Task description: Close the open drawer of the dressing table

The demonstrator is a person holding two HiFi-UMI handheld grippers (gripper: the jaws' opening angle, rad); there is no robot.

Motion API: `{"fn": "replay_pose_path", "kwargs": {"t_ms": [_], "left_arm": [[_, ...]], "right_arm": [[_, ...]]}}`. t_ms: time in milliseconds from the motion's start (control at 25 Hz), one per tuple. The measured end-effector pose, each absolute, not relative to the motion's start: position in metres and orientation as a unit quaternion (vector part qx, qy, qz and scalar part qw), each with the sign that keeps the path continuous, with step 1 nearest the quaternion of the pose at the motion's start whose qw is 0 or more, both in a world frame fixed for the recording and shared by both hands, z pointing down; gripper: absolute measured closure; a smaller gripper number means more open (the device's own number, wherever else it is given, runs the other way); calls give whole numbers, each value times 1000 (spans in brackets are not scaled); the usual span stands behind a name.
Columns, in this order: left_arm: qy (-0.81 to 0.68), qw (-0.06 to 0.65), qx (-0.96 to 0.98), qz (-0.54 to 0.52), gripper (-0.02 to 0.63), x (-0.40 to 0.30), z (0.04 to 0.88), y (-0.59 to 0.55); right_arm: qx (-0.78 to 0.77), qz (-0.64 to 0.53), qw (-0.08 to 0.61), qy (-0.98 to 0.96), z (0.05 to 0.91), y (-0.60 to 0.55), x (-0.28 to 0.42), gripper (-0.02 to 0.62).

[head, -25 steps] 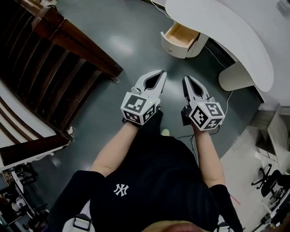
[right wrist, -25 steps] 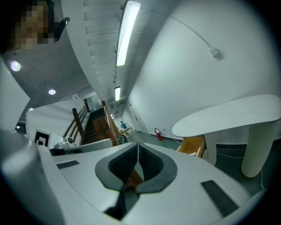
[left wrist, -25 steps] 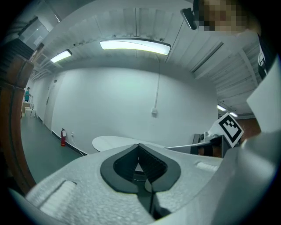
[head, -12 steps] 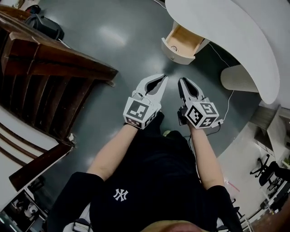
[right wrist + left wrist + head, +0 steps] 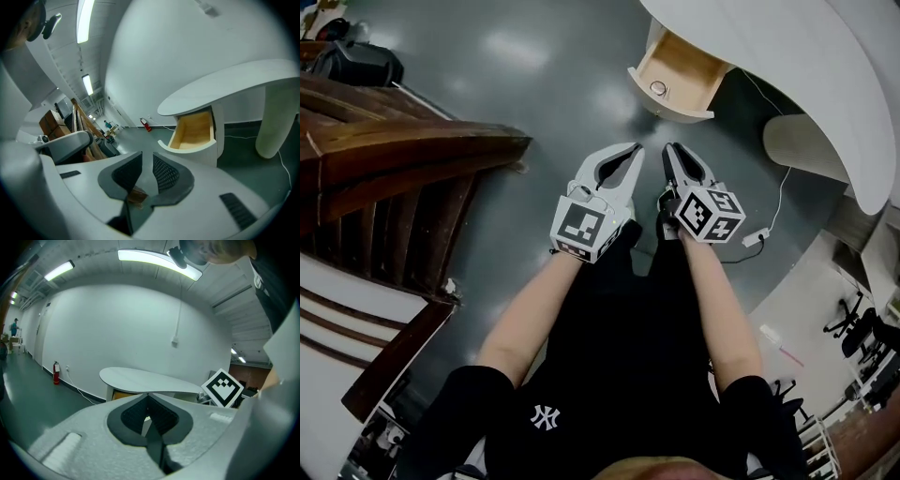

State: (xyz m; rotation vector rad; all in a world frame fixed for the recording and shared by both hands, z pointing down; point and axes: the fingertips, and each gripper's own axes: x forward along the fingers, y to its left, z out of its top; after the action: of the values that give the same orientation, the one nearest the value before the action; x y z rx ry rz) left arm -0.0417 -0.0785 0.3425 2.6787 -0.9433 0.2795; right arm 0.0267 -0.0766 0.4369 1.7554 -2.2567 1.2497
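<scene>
Drawer [image 5: 680, 73] of pale wood with a white curved front stands pulled out from under the white, round-edged dressing surface [image 5: 787, 56] at the top of the head view. A small round knob [image 5: 658, 88] shows on its front. Both claws hang over the glossy grey floor [image 5: 534, 103], side by side and pointed toward the drawer, clear of it with bare floor between. The left claw [image 5: 634, 150] has its tips pressed together with nothing between the pads, as its own view confirms [image 5: 148, 397]. The right claw [image 5: 669, 148] is opening: a clear gap shows between its ribbed pads [image 5: 147, 157], with nothing in it. In the right gripper view the drawer [image 5: 194, 131] lies ahead, slightly right of the gap. Dark wooden stair railing [image 5: 394, 159] fills the left of the head view, well apart from the claws.
</scene>
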Motion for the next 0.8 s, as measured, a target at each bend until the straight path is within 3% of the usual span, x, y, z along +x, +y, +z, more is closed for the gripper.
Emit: {"fn": "replay_pose_path", "kwargs": {"t_ms": [480,800], "left_arm": [[-347,181,913,116,597,-23,480,-132],[-353,196,906,123,597,-14,530,-151]], "right_arm": [[567,507,-45,-647,618,-129,41,476],[563,547,-110,-610,678,-153,44,446]]}}
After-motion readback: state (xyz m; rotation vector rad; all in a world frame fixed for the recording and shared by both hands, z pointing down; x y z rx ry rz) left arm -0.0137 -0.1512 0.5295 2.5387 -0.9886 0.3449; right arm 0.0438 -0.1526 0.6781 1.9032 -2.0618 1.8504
